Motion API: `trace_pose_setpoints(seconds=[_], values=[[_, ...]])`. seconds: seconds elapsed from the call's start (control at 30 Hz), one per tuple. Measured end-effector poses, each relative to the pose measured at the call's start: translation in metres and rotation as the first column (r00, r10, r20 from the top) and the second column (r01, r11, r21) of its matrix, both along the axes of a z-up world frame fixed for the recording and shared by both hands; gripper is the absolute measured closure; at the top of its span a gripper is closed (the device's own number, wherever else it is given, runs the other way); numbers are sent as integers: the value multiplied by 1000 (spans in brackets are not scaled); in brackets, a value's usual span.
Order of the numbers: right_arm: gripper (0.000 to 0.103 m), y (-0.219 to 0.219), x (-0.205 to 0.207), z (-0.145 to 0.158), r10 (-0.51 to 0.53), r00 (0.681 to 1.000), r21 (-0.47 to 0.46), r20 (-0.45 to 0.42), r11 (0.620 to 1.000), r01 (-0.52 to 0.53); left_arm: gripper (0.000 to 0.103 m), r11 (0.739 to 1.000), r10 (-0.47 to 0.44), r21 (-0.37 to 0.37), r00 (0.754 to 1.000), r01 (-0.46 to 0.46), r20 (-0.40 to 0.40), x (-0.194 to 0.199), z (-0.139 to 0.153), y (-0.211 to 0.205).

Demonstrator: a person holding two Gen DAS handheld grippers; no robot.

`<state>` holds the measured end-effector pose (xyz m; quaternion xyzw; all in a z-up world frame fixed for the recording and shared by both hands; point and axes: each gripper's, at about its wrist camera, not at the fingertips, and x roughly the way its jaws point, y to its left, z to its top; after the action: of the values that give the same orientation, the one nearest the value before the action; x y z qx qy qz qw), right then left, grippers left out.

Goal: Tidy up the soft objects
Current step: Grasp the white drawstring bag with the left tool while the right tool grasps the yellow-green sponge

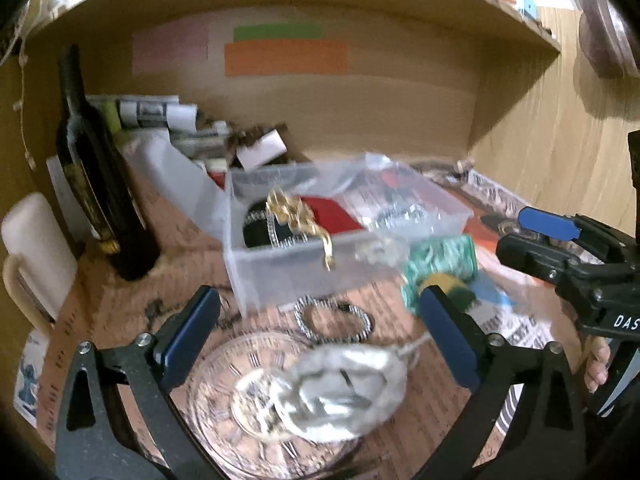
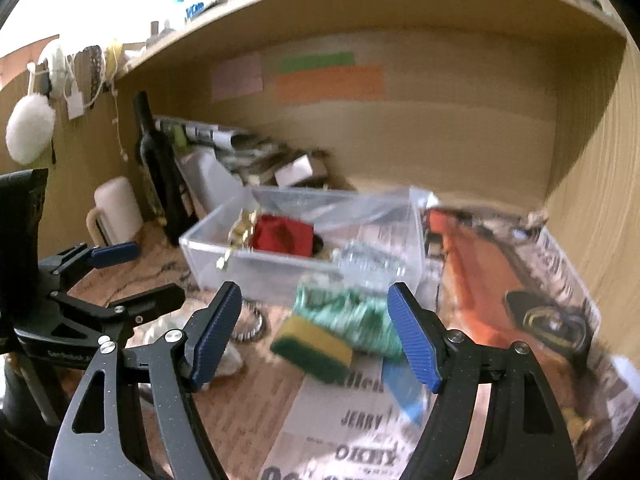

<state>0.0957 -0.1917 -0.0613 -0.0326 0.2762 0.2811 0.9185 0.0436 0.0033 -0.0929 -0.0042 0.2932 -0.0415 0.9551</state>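
Item 1, sponge (image 2: 312, 348), yellow over green, is lying on the desk surface just in front of the clear plastic bin (image 2: 304, 270), touching item 2, a green-and-white patterned soft bundle (image 2: 352, 316), which is resting against the bin's front wall; both are sitting between the spread fingers of the right gripper (image 2: 316, 332), which is hanging released and empty above them. Item 3, a pale grey cloth pouch (image 1: 344, 392), is lying crumpled over a clock-face disc (image 1: 248, 400) between the wide-open, empty fingers of the left gripper (image 1: 316, 340). Already sitting inside the bin: a red soft piece (image 1: 336, 212), a black banded item (image 1: 260, 228) and a gold ornament (image 1: 296, 216) draping over the rim. A beaded ring (image 1: 332, 316) is lying just outside the bin. Judging from this, sorting is partly done: 3 soft items are waiting outside. Surroundings: dark bottle (image 1: 96, 184), white mug (image 2: 116, 208), newspaper (image 2: 560, 280).
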Motion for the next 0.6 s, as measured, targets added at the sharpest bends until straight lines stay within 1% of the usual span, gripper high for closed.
trace_pose_setpoints(seconds=[0.2,0.33,0.4,0.6], values=[[30,0,1,-27,-10,996,-8,-91,1000,9,2,999,-20,-41,996,16,-84,0,-25,-2],[30,5,8,-43,-11,990,-21,-144,1000,8,2,999,-15,-40,990,10,-139,-1,-44,-1],[30,8,11,-47,-9,988,-26,-156,1000,5,2,999,-9,-37,988,3,-157,-1,-51,0],[30,16,23,-58,-15,979,-27,-203,1000,10,2,997,-27,-77,980,12,-197,2,-66,0]])
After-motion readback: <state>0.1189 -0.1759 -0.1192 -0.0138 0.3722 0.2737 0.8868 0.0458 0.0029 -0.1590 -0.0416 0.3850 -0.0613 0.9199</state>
